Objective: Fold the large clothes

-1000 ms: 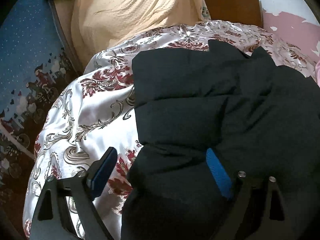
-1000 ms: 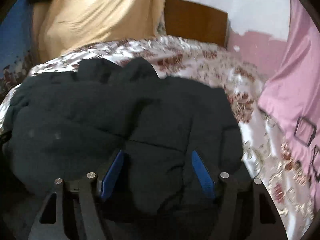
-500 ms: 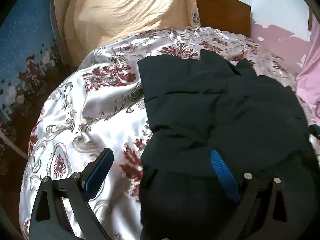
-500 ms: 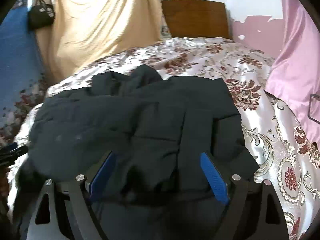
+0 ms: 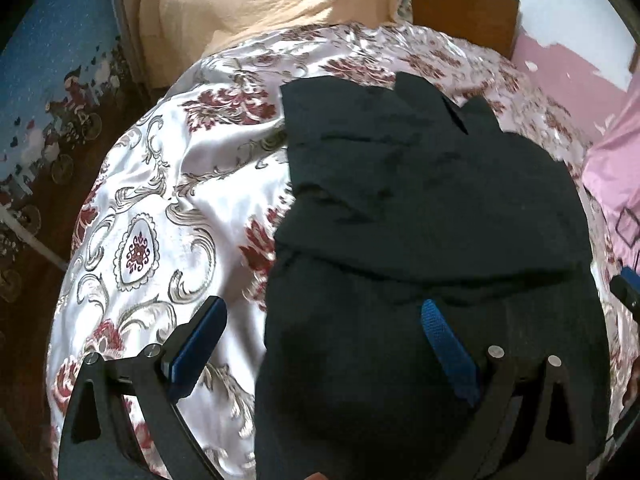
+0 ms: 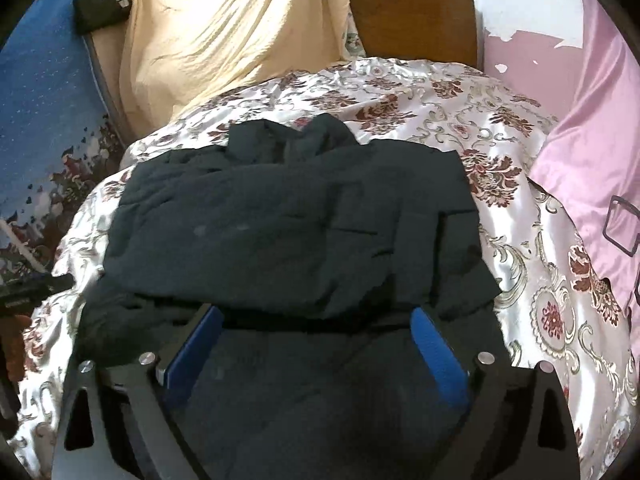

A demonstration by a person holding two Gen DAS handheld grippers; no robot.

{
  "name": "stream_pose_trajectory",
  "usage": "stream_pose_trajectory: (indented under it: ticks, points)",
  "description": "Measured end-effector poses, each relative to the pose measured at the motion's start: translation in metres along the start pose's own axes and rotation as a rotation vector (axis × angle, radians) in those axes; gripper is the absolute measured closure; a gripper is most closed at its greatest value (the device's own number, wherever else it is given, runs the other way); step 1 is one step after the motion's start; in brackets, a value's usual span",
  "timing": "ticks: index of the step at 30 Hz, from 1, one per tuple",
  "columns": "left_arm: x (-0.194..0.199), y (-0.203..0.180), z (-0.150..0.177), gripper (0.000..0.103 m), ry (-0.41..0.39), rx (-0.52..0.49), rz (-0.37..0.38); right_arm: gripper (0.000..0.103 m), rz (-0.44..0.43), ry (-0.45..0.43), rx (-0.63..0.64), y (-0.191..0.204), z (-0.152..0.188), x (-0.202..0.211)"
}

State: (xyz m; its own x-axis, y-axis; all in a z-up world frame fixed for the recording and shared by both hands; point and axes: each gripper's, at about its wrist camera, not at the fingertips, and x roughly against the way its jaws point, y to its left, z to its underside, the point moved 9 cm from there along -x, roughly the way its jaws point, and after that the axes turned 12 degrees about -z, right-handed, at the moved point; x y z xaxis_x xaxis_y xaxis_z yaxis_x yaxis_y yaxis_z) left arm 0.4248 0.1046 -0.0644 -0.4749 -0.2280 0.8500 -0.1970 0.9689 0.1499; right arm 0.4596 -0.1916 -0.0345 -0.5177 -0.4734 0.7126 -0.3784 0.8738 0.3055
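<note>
A large black padded jacket lies folded over itself on a floral satin bedspread. My left gripper hovers open above the jacket's near left edge. One blue pad is over the bedspread and the other over the black cloth, and neither presses on anything. My right gripper hangs above the jacket's near edge with its jaws opening. The cloth lies below them, clear of the pads. The left gripper's tip shows at the left edge of the right wrist view.
A cream blanket is draped at the head of the bed beside a wooden headboard. Pink fabric lies along the right side. A black bag and blue patterned cloth are at the left.
Both grippers have risen and drawn back from the jacket, so more of the bed shows. The right jaws have spread wider and let the black cloth drop from between them.
</note>
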Motion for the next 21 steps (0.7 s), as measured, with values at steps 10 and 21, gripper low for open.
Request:
stream_pose_trajectory:
  ticks: [10, 21]
  points:
    - [0.025, -0.02, 0.008, 0.007, -0.063, -0.152, -0.066, 0.007, -0.001, 0.04, 0.039, 0.029, 0.012, 0.014]
    - [-0.013, -0.037, -0.105, 0.007, -0.241, -0.172, -0.014, 0.007, 0.002, -0.039, 0.005, 0.0, -0.079, -0.038]
